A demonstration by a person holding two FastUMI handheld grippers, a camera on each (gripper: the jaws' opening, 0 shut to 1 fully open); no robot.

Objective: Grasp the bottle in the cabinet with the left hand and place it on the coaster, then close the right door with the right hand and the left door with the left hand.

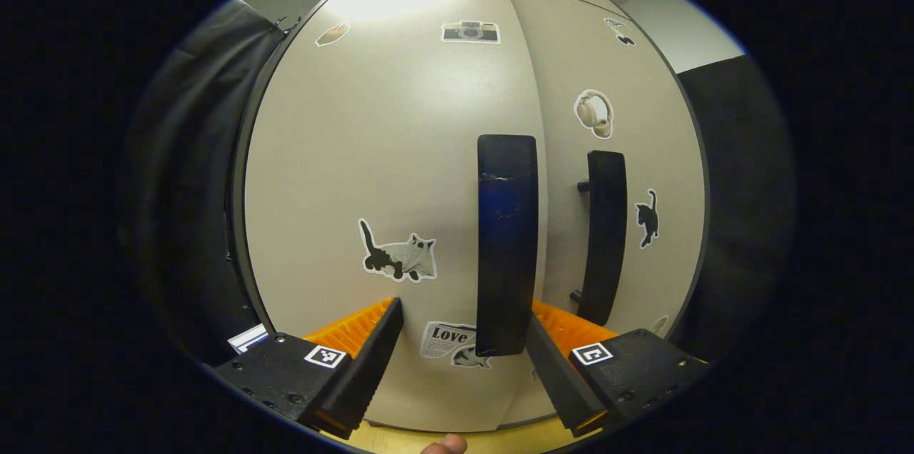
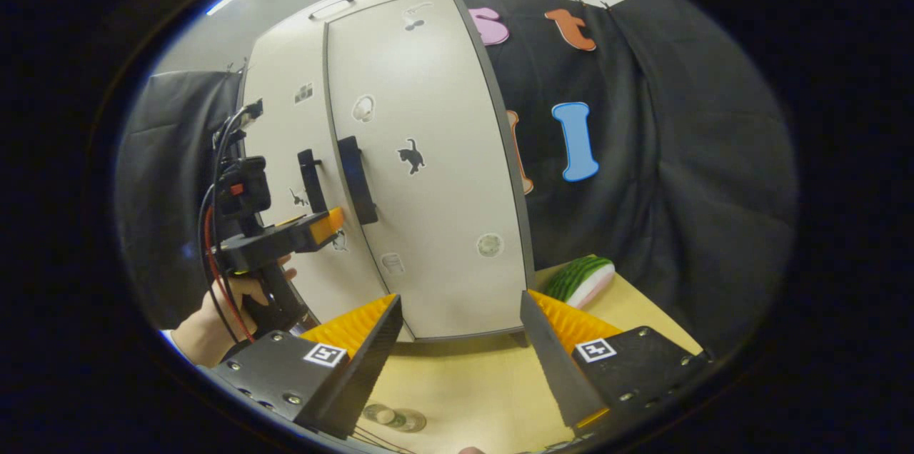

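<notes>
Pale wooden tabletop [image 2: 471, 382] under a light cabinet [image 2: 421, 154], both doors shut, black cloth wall behind. Left gripper [image 1: 464, 340] spread wide, up close against left door [image 1: 385, 154] beside its handle [image 1: 505, 240]. Right gripper [image 2: 460, 340] wide, holding nothing. Bottle's whereabouts: cannot tell.

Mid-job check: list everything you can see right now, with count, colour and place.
cabinet: one, off-white, both doors look closed, standing on the table.
door handles: two, black, vertical bars either side of the centre seam.
stickers: several, on both doors, among them a cat, a camera, headphones.
table: one, light wood, in front of the cabinet.
watermelon-slice object: one, green and white, on the table right of the cabinet.
round glass-like object: one, clear, at the table's near edge; unclear what it is.
left tongs: open, close against the left door by its handle.
right tongs: open, holding nothing, back from the cabinet.
hand: one, holding the left tongs.
</notes>
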